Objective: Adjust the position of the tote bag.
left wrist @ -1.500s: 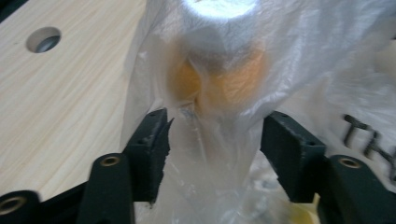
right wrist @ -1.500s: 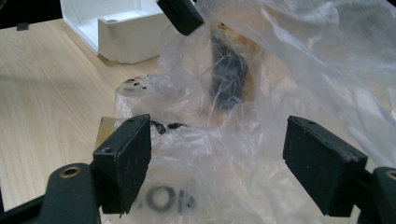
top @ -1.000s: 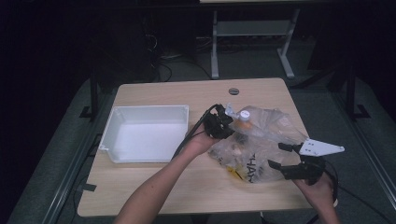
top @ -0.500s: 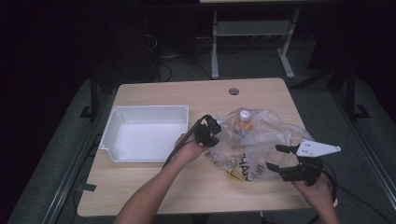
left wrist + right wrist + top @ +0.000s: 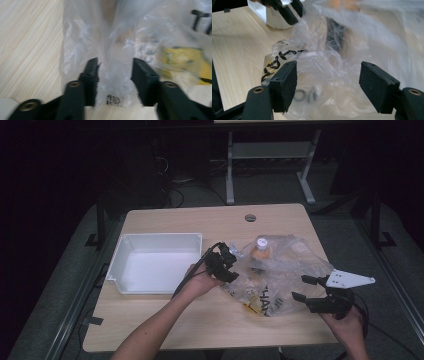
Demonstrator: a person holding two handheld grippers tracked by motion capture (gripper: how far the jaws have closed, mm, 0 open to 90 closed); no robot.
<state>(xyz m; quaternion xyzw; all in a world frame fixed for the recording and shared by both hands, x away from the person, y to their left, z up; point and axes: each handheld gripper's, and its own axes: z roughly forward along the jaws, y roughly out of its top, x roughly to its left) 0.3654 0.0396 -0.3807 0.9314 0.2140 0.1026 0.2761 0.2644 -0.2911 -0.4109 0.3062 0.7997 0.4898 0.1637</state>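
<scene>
Left gripper view: left gripper (image 5: 114, 75) jaws just opened around bag (image 5: 117, 50) film; right gripper (image 5: 328, 85) wide; bottle (image 5: 261, 251) could topple.

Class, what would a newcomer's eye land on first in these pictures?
A crumpled clear plastic bag lies right of centre on the wooden table, with a white-capped bottle inside. Both grippers, left and right, flank it, jaws open. A white bin sits at left.

A light wooden desk (image 5: 165, 320) with a round cable hole (image 5: 250, 217) near its far edge carries a white rectangular tray (image 5: 155, 265) on its left half and a crumpled clear plastic bag (image 5: 295, 265) just beside it on the right
</scene>
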